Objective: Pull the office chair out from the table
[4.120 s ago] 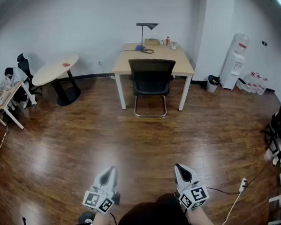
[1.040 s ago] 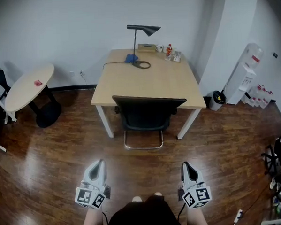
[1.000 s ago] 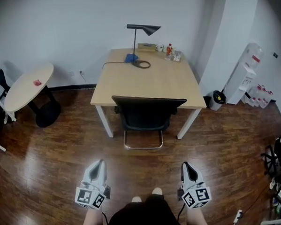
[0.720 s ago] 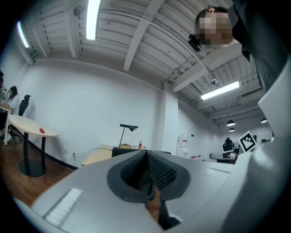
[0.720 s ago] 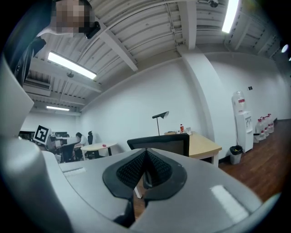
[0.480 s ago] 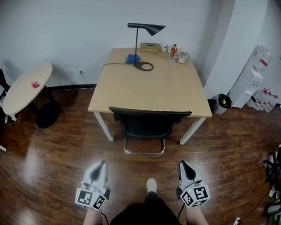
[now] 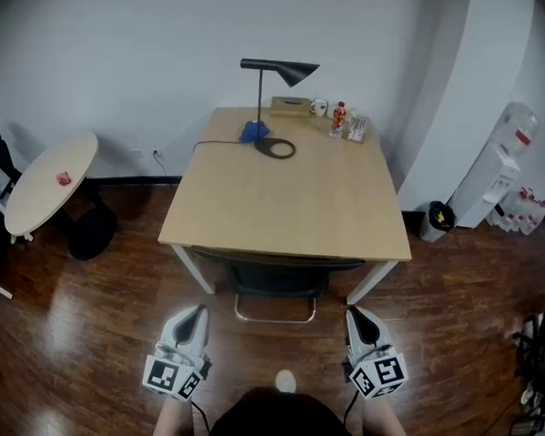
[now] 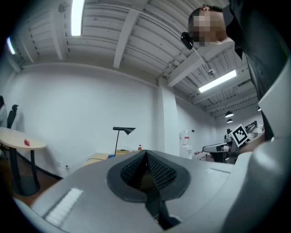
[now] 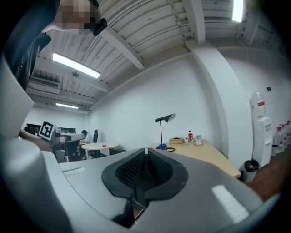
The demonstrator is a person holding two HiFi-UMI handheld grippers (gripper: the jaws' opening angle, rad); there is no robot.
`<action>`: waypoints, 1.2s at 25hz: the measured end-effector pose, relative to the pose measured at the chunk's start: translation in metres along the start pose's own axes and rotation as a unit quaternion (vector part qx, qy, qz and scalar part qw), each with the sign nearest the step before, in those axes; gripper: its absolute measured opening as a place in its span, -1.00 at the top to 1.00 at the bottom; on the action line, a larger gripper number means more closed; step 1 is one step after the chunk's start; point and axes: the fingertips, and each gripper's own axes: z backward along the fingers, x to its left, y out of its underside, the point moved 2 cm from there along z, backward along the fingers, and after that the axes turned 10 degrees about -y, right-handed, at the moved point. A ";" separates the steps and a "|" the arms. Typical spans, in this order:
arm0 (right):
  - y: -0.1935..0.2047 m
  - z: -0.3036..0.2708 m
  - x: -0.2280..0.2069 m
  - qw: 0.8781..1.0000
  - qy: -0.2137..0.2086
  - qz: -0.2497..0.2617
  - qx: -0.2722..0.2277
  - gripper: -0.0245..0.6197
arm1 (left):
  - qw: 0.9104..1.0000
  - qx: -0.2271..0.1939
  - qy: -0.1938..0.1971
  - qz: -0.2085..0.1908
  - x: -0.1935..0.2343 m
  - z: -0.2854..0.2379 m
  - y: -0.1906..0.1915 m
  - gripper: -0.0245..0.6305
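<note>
The black office chair [image 7: 275, 274] is tucked under the wooden desk [image 7: 289, 193]. In the head view only its backrest top and chrome base [image 7: 275, 310] show below the desk's near edge. My left gripper [image 7: 199, 310] is held level in front of the chair's left side, shut and empty, a short way from the backrest. My right gripper [image 7: 352, 312] is level before the chair's right side, its jaws together with nothing between them. The left gripper view shows the shut jaws [image 8: 145, 152]. In the right gripper view, the jaws [image 9: 146, 150] have the desk [image 9: 204, 152] beyond them.
A black desk lamp [image 7: 278, 71], a mug and a bottle [image 7: 340, 118] stand at the desk's far edge. A round table [image 7: 50, 179] is at the left. A water dispenser [image 7: 506, 155] and small bin [image 7: 436, 218] are at the right. Wood floor lies around.
The desk and chair have come much closer, and the desk's edge now hides most of the chair. Both grippers keep their places low in the picture, still empty.
</note>
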 end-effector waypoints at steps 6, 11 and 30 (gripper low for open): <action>-0.013 -0.033 -0.036 0.998 -0.045 0.035 0.007 0.64 | 0.999 -0.007 0.018 -0.034 -0.017 -0.057 -0.008 0.91; -0.013 -0.063 -0.048 0.991 -0.104 0.072 0.042 0.41 | 0.995 0.021 0.055 -0.084 -0.026 -0.094 0.002 0.81; 0.027 -0.145 -0.031 0.898 -0.261 0.246 0.253 -0.03 | 0.857 0.201 0.314 -0.356 -0.029 -0.152 0.084 -0.14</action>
